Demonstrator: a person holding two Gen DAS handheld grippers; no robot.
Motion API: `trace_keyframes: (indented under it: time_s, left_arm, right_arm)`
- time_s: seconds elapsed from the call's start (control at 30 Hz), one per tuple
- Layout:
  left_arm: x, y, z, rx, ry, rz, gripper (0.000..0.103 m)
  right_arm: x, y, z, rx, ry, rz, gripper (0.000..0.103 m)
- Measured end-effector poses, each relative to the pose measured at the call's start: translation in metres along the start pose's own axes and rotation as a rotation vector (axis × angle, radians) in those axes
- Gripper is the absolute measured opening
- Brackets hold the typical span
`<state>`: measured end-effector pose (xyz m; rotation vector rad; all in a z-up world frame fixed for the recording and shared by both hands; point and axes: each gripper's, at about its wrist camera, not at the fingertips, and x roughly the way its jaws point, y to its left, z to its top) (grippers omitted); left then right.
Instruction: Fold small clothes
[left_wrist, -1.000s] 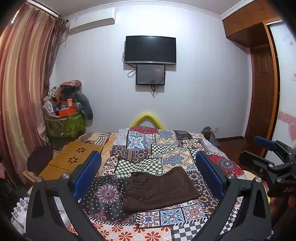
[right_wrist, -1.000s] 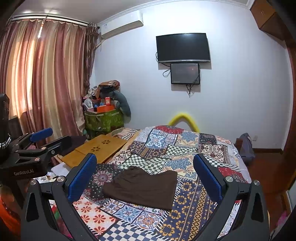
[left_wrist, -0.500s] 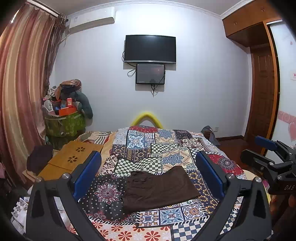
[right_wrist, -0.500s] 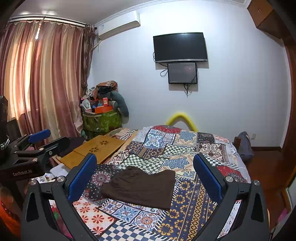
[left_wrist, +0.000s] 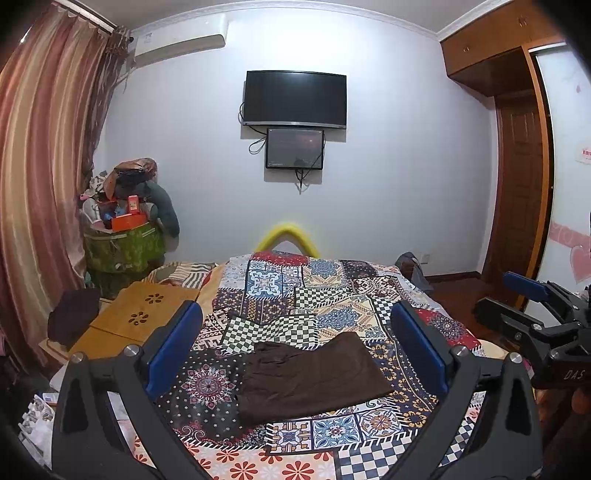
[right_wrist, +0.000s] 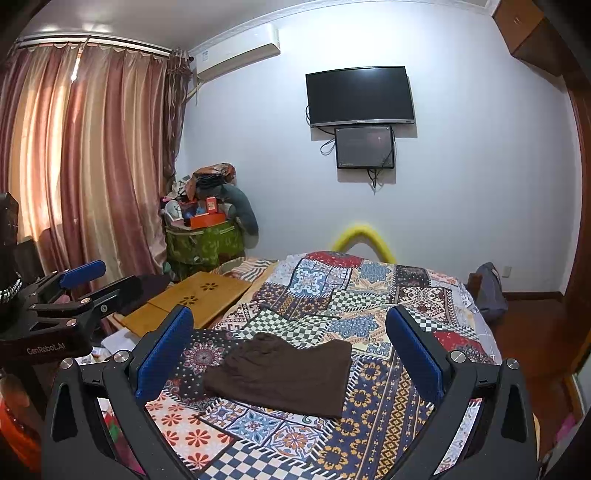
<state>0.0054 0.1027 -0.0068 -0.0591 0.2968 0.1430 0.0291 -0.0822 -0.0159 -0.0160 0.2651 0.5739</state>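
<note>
Brown garment (left_wrist: 310, 376) lies flat on patchwork bed cover (left_wrist: 280, 291), near its front edge. Left tongs (left_wrist: 295, 347) spread wide, empty, above garment. Right tongs (right_wrist: 288, 350) likewise released, holding nothing, hovering short of garment.

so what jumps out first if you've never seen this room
The loud patchwork bedspread fills the middle, with a dark brown garment lying flat on its near part. On the far wall hangs a black TV over a smaller screen. The left tool and right tool hover open, apart from the cloth.
</note>
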Motion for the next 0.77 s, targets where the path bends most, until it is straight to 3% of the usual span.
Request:
trace_keyframes:
  time_s: [0.77]
  left_arm:
    - [0.001, -0.0012, 0.0012, 0.009, 0.01, -0.021, 0.103]
  right_arm:
    - [0.0026, -0.0013, 0.0003, 0.0, 0.009, -0.002, 0.103]
